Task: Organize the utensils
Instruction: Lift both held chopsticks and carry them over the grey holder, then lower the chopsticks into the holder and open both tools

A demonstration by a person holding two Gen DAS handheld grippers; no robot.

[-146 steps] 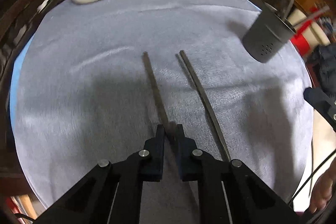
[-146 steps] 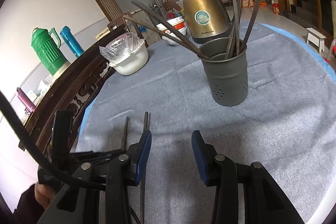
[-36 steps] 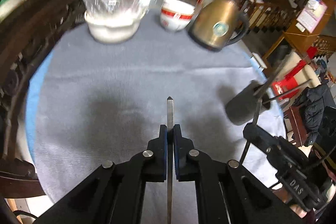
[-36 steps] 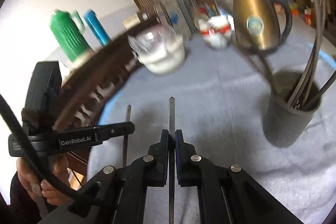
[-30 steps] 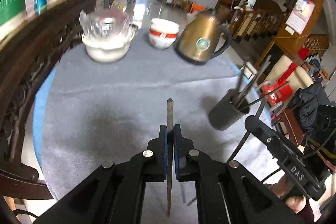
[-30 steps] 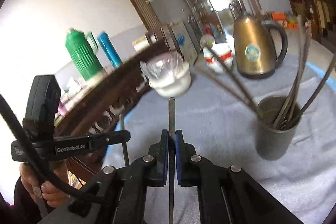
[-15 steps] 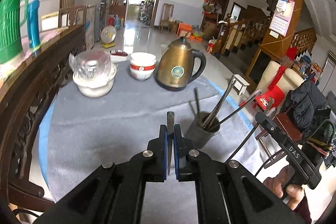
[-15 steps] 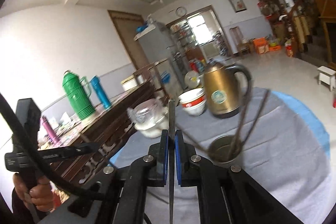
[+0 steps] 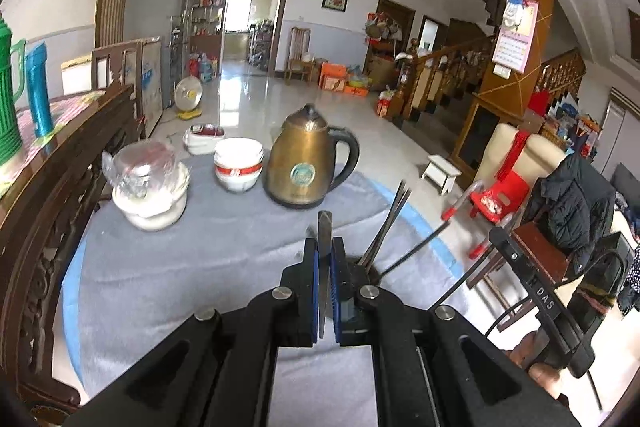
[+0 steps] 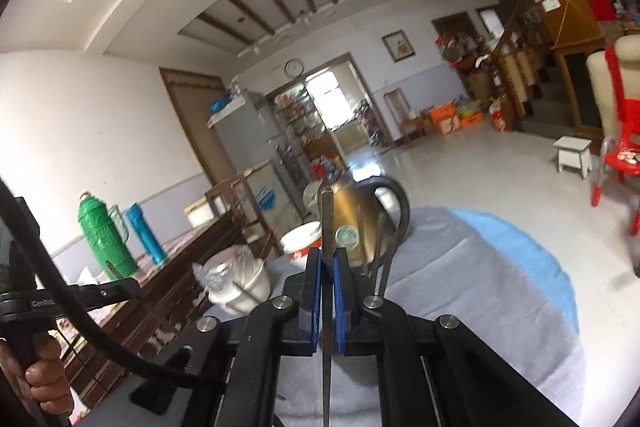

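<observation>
Grey cloth covers the round table [image 9: 168, 267], and both my tongs are above it, each closed on one dark chopstick. In the left wrist view my left tongs [image 9: 324, 291] pinch a chopstick [image 9: 324, 231] between the blue pads; its blunt end stands up at the centre of the frame, in front of the brass kettle [image 9: 304, 167]. Just behind the tongs, a little to the right, is the dark utensil holder [image 9: 362, 267], mostly hidden, with several chopsticks leaning out toward the upper right. To the left of the kettle stand a red-banded bowl [image 9: 239, 165] and a white bowl under plastic film [image 9: 150, 187].

In the right wrist view my right tongs [image 10: 326, 301] grip the second chopstick [image 10: 327, 223], which runs straight up the middle of the frame across the kettle. At the lower left edge my left hand [image 10: 38, 379] holds the other tool's handle.
</observation>
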